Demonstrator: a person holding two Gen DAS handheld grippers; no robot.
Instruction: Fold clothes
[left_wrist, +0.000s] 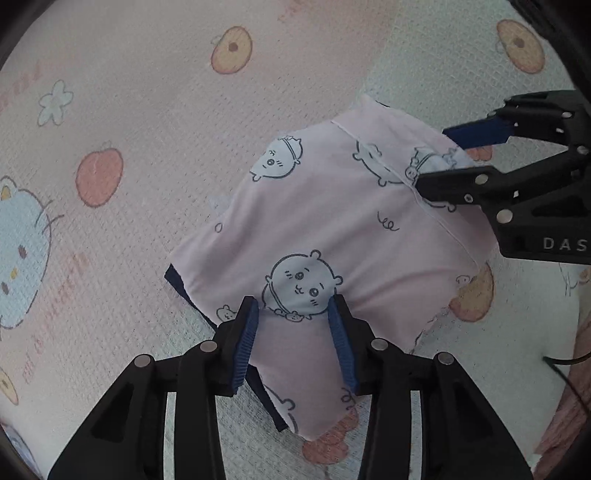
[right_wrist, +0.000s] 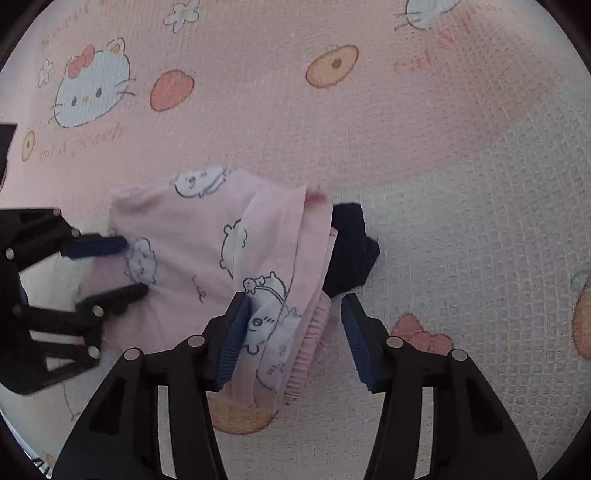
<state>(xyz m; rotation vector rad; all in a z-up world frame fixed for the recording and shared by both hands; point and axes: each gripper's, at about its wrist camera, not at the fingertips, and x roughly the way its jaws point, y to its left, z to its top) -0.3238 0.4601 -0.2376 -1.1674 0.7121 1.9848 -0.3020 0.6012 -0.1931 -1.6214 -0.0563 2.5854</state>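
A small pink garment (left_wrist: 332, 229) with white cartoon animal prints lies folded on the mat, with dark navy fabric (right_wrist: 351, 247) showing under it. My left gripper (left_wrist: 293, 306) is open, its blue-padded fingers on either side of the garment's near edge. My right gripper (right_wrist: 291, 306) is open over the garment's gathered hem (right_wrist: 306, 354). In the left wrist view the right gripper (left_wrist: 432, 155) sits at the garment's far right corner. In the right wrist view the left gripper (right_wrist: 135, 266) stands at the garment's left edge.
The garment lies on a pink and white quilted mat (left_wrist: 147, 110) printed with cats, fruit and flowers. A dark cable (left_wrist: 565, 365) and a pinkish cloth (left_wrist: 576, 387) lie at the right edge of the left wrist view.
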